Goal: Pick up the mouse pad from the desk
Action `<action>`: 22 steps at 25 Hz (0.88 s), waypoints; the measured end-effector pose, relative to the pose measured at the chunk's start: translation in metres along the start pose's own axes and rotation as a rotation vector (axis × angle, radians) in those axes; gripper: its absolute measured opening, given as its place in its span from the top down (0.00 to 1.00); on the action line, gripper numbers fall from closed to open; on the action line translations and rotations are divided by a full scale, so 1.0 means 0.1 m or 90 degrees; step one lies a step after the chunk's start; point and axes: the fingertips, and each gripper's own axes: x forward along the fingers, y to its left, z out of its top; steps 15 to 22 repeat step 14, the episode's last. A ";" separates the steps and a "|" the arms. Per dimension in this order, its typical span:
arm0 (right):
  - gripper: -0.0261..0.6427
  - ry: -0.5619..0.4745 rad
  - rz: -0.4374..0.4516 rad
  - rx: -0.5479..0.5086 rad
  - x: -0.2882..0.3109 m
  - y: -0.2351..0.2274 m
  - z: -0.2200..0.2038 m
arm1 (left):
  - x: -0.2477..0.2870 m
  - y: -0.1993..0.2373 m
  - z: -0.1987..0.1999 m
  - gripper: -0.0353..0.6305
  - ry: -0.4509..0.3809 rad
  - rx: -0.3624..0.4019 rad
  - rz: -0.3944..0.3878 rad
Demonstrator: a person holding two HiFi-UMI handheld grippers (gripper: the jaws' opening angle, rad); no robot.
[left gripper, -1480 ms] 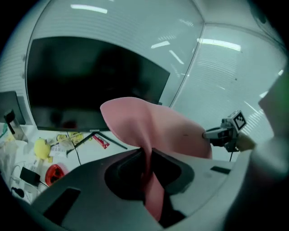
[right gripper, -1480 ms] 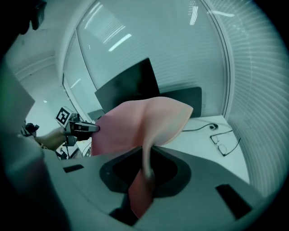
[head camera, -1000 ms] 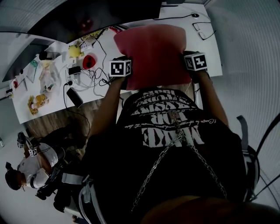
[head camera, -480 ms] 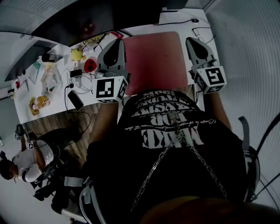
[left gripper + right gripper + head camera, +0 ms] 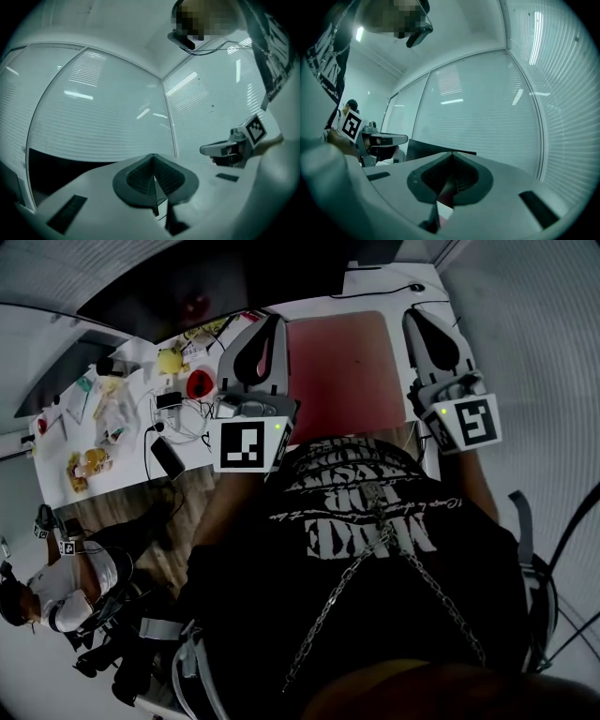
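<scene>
Red mouse pad [image 5: 342, 367] lies bare on top, open from above, with the left gripper [image 5: 271, 321] and right gripper [image 5: 416, 315] raised at its two sides, jaws closed and empty. Left of the pad the desk [image 5: 122, 470] is crowded: tangled cables [image 5: 183, 413], yellow toy [image 5: 169, 359], red round thing [image 5: 197, 383], black device [image 5: 167, 457]. Dark monitor [image 5: 187, 277] blocks the rear edge; the person's torso [image 5: 356, 549] blocks the near edge.
</scene>
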 end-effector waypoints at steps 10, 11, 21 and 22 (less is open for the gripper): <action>0.96 0.015 -0.025 0.003 0.01 0.16 -0.07 | -0.12 0.12 -0.35 0.94 0.065 -0.026 -0.013; 0.96 0.018 -0.026 0.003 0.03 0.17 -0.09 | -0.11 0.15 -0.36 0.94 0.070 -0.027 -0.012; 0.96 0.027 -0.030 0.004 0.11 0.21 -0.14 | -0.10 0.24 -0.37 0.94 0.075 -0.027 -0.012; 0.96 0.027 -0.030 0.004 0.11 0.21 -0.14 | -0.10 0.24 -0.37 0.94 0.075 -0.027 -0.012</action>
